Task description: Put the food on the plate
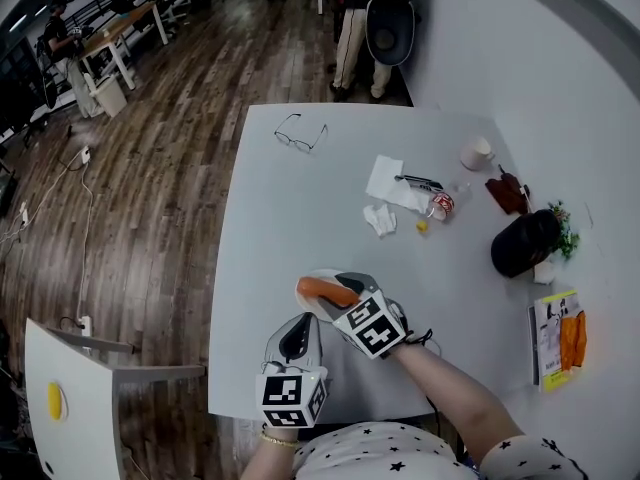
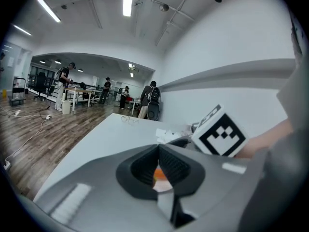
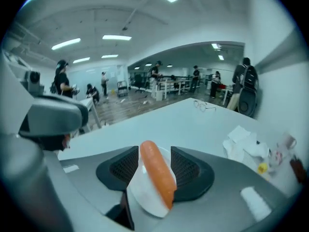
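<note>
A long orange piece of food (image 1: 325,290) (image 3: 159,175) lies on a small white plate (image 1: 306,306) (image 3: 144,197) near the table's front edge. My right gripper (image 1: 338,290) (image 3: 154,152) is open, one jaw on each side of the food, with the plate showing between the food and the left pad. My left gripper (image 1: 303,320) (image 2: 158,151) is just in front of the plate, its pads closed together on the near rim. Through the gap behind those pads I see the plate (image 2: 163,186) and the food (image 2: 159,174).
Farther back on the white table (image 1: 290,228) lie glasses (image 1: 300,133), paper tissues (image 1: 385,178), a small can (image 1: 440,205), a cup (image 1: 476,152), a black cap (image 1: 525,241) and a book (image 1: 558,338). A white chair (image 1: 90,398) stands at the left. People stand beyond the table.
</note>
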The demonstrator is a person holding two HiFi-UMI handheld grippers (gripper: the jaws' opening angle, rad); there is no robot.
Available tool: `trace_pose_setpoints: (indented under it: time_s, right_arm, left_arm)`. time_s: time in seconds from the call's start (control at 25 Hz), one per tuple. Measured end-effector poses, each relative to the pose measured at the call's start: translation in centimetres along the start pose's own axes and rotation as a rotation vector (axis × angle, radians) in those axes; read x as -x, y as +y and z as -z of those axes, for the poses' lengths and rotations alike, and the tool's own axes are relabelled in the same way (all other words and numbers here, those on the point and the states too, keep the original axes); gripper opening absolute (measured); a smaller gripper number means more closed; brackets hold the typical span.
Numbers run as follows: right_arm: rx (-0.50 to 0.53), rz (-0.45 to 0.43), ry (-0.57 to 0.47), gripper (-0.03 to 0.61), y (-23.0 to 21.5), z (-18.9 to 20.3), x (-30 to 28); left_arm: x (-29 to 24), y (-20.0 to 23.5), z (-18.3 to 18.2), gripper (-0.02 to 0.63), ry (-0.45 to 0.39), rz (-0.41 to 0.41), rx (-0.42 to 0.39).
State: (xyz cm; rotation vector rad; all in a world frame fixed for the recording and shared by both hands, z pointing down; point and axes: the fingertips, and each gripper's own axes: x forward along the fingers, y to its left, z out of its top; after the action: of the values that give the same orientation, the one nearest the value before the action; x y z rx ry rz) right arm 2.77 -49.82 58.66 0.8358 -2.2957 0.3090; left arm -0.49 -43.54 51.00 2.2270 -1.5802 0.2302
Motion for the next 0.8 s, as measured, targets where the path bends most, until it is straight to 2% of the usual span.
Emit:
trace_pose_setpoints:
  time_s: [0.12,0.28,0.4,0.56,0.68,0.8]
  right_arm:
    - [-0.204,0.018,-0.117,0.199,0.4,-0.8,3.4]
    - [-0.330,0.046,-0.219,0.153,1.6,-0.7,7.2]
    - [-0.362,0.085,-0.252,0.114,2.6,-0.1,9.3]
    - [-0.384,0.126,-0.316,0.000,3.7,0.1,11.9]
    - [-0.387,0.150,-0.340,-0.002,4.3,0.2,13.1]
    - [-0.343,0.176,-0.348,-0.002,4.9,0.1,13.7]
  left_arm:
    - [0.7,-0.9,-0.4,0.008,-0.011,0.014,0.005]
    - [1.6,-1.8,-0.6,0.008,-0.018,0.019,0.007]
    - [2.4,-2.3,-0.6,0.008,-0.026,0.025,0.000]
    - [3.4,-2.9,-0.5,0.008,-0.028,0.027,-0.012]
    - [3.9,-3.3,-0.4,0.008,-0.033,0.030,-0.022]
    - [4.3,-3.5,-0.5,0.008,-0.035,0.031,-0.028]
